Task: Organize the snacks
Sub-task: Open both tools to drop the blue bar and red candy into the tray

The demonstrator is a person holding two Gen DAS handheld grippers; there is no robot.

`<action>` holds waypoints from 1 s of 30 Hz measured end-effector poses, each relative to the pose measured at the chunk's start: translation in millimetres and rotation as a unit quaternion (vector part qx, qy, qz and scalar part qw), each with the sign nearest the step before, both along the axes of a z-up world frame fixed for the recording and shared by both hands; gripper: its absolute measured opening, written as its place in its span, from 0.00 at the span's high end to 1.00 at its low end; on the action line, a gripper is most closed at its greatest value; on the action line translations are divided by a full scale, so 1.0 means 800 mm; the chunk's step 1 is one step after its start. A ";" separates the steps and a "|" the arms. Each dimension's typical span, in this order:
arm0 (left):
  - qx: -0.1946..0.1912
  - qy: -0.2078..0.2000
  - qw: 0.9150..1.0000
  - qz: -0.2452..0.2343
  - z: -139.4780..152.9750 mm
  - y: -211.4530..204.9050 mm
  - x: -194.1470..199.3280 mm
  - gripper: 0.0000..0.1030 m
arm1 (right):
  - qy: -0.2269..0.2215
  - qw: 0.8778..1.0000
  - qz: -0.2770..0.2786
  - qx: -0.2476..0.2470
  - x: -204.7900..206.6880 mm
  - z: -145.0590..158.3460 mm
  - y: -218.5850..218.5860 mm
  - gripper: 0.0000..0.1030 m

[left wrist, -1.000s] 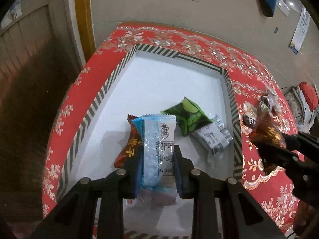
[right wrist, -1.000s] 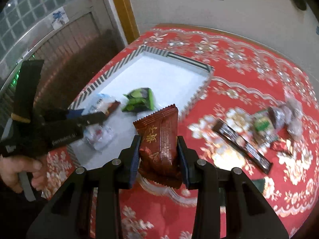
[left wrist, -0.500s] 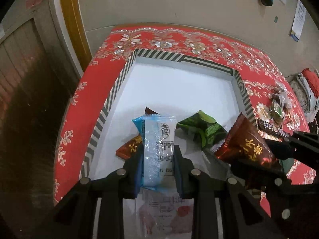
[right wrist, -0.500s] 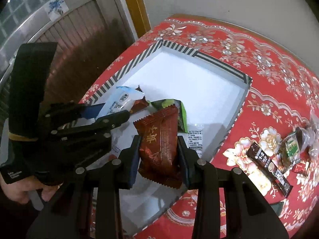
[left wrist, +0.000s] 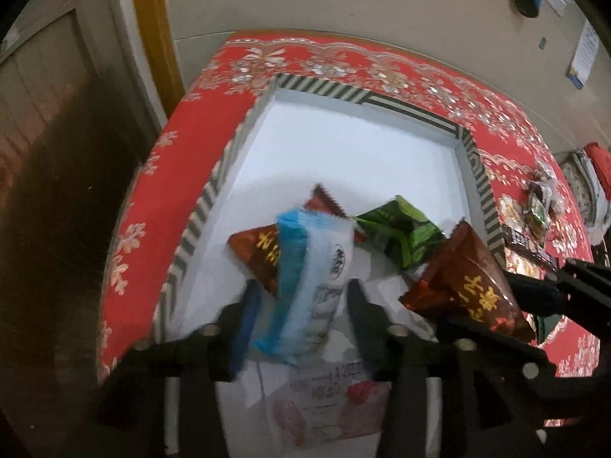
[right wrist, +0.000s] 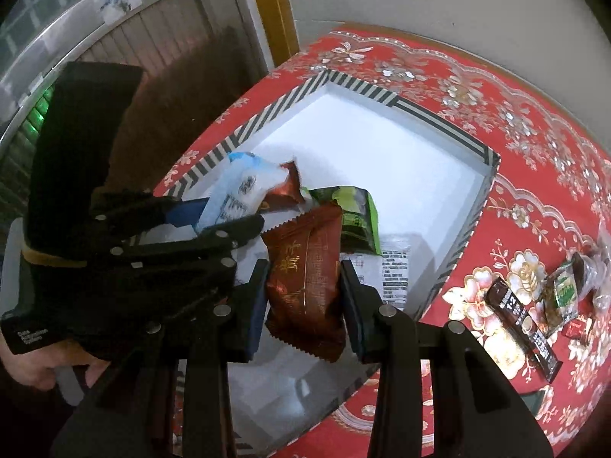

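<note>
Snacks lie partly in the white box with the striped rim, which sits on the red flowered cloth, and partly loose on that cloth to the box's right. My left tongs hang over the near part of the box; their jaws have just been opening, and the blue-and-white packet sits blurred and tilted between them with a clear gap on either side, so I am not pinching it any more. Behind it in the box lies a brown packet with gold letters, a second brown corner shows just past that, and a green packet lies to the right of them. A white wrapper with black print rests on the box floor near the right wall, and a pinkish clear packet lies nearest to me under the left tongs.

My right tongs are clamped on a brown packet with gold lettering, held upright over the near right part of the box, just beside the green one. My left hand shows at the near left edge of the right camera's view, wrapped round the left tongs' handle.

Out on the cloth to the right lie a dark coffee stick, a small green-labelled sachet and a few crinkled clear wrappers at the far right edge.
</note>
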State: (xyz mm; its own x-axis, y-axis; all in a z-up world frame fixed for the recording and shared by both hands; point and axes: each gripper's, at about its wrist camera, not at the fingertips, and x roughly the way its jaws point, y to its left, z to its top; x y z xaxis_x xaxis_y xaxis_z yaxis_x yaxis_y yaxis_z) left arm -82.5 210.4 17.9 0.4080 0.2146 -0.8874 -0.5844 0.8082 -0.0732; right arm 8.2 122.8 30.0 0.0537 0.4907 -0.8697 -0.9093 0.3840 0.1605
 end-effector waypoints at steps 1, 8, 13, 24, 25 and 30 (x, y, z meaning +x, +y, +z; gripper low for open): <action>0.002 0.000 1.000 0.003 0.000 0.000 -0.002 0.42 | -0.001 1.000 -0.001 0.002 -0.001 0.000 -0.001 0.66; 0.010 0.005 1.000 0.002 0.003 -0.007 -0.011 0.33 | 0.013 0.999 -0.013 0.034 -0.001 0.012 -0.016 0.65; 0.018 -0.009 0.999 0.026 0.012 -0.006 -0.030 0.28 | 0.025 0.997 -0.026 0.071 0.002 0.027 -0.033 0.65; 0.018 -0.041 0.997 0.063 0.023 -0.019 -0.045 0.23 | 0.019 0.995 -0.079 0.062 0.014 0.023 -0.093 0.43; 0.017 -0.040 0.997 0.056 0.021 -0.026 -0.040 0.23 | 0.020 0.994 -0.086 0.062 0.017 0.021 -0.102 0.43; 0.015 -0.040 0.999 0.028 0.020 -0.065 -0.017 0.16 | 0.021 0.986 -0.155 0.064 0.054 0.014 -0.176 0.43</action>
